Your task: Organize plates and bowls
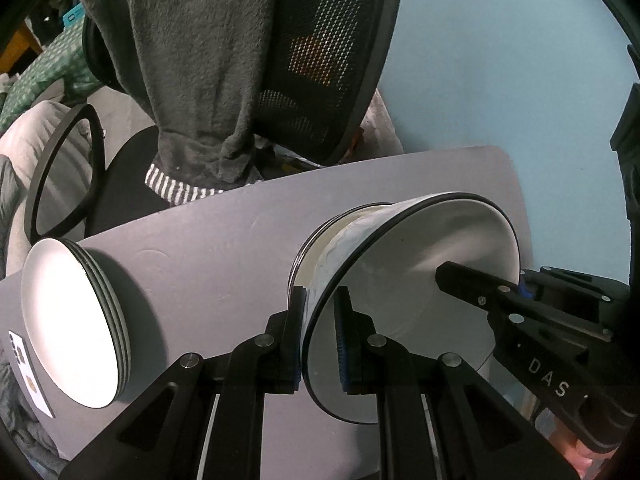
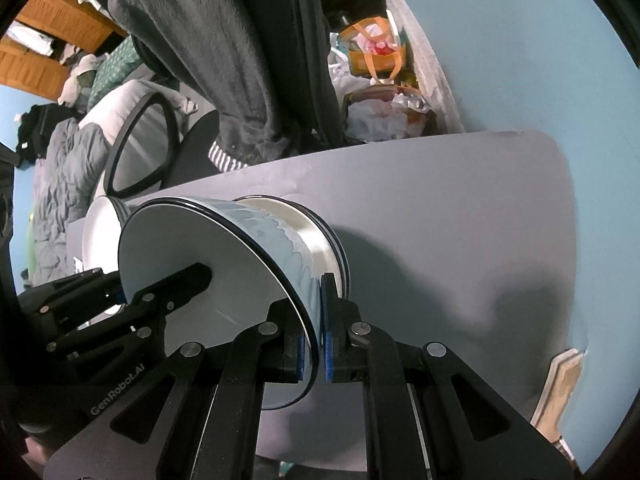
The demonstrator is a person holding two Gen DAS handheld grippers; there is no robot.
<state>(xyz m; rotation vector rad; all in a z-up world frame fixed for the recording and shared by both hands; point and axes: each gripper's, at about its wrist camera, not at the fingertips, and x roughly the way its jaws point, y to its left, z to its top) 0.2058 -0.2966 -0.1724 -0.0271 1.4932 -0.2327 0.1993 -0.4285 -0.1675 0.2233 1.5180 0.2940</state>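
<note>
Glazed bowl at frame centre above the grey table, its rim clamped by left gripper and right gripper (stiff, slick, breakable; opposite-rim holds suit it), plate stack lower left.

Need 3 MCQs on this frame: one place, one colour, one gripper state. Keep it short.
1. Where is the stack of plates relative to the bowl in the left wrist view?
A. to its left B. inside it C. to its right

2. What colour is the bowl's rim line?
A. red B. black C. gold

3. How is the bowl held?
A. left gripper only B. right gripper only C. both grippers shut on its wall

Answers: 1 A, the plates sit on the grey table at the picture's left. 2 B, a dark line edges the white inside. 3 C, the left gripper and the right gripper each pinch opposite sides.
</note>
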